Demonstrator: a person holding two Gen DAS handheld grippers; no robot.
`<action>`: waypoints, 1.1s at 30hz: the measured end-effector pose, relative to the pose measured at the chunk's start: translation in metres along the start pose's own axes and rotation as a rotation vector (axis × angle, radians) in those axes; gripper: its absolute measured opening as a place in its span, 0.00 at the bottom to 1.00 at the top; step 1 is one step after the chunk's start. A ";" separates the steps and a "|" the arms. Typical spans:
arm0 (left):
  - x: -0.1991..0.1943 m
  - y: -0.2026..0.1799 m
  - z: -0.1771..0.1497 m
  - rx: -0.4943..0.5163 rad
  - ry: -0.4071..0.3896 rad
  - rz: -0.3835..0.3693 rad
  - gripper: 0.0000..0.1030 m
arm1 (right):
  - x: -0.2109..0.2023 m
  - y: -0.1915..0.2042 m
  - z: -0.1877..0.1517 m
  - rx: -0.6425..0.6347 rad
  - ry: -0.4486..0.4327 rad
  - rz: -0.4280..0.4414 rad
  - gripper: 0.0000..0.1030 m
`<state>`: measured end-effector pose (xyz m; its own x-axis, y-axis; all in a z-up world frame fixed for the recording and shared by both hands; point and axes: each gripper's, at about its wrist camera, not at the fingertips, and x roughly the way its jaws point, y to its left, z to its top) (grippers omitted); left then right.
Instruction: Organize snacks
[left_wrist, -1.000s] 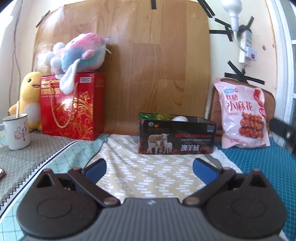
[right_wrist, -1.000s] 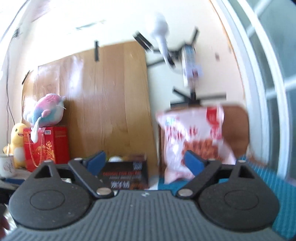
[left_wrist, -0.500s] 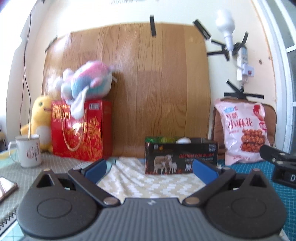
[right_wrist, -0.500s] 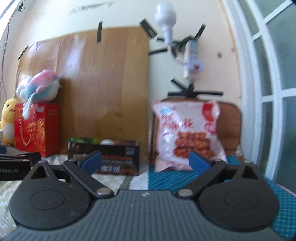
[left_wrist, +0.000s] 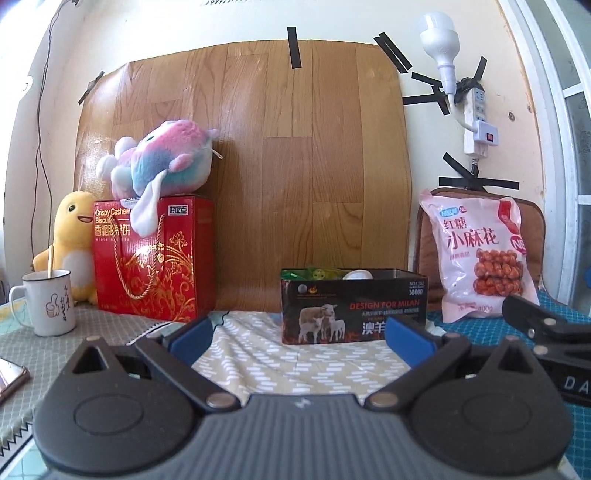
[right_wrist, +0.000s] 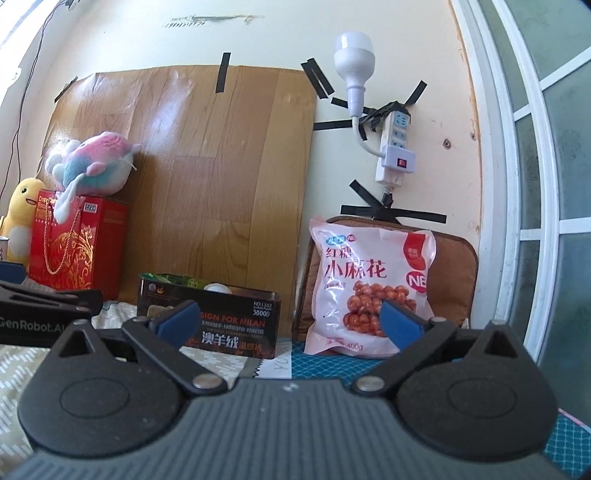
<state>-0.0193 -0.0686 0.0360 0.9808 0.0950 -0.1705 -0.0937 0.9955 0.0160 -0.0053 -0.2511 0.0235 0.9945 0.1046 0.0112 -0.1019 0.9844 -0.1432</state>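
Both tools are held level and wide open, nothing gripped: left tool (left_wrist: 299, 334), right tool (right_wrist: 290, 319), whose jaws have just been opening with nothing between them. Beyond, an open black tin (left_wrist: 352, 310) is seen on the cloth-covered surface (left_wrist: 295, 363). Farthest back, a pink snack bag (right_wrist: 369, 288) is propped against a brown cushion (right_wrist: 456, 273).

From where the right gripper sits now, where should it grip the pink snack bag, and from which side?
Probably the pink snack bag by its flat crimped top seam, coming from the front and slightly above. It stands upright, leaning on the brown cushion, so its back is blocked, and its puffy middle looks wider than the open right gripper.
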 end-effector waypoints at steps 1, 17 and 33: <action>0.000 -0.002 0.000 0.010 -0.002 0.002 1.00 | -0.001 0.001 0.000 -0.005 -0.003 0.003 1.00; 0.014 0.004 0.000 -0.006 0.094 -0.011 1.00 | -0.002 0.002 0.001 0.004 -0.007 0.054 1.00; 0.015 0.008 0.002 -0.032 0.101 -0.024 1.00 | 0.003 -0.005 0.001 0.067 0.042 0.054 1.00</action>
<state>-0.0051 -0.0588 0.0355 0.9606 0.0692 -0.2691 -0.0775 0.9968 -0.0202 -0.0017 -0.2560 0.0251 0.9876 0.1526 -0.0369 -0.1551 0.9850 -0.0761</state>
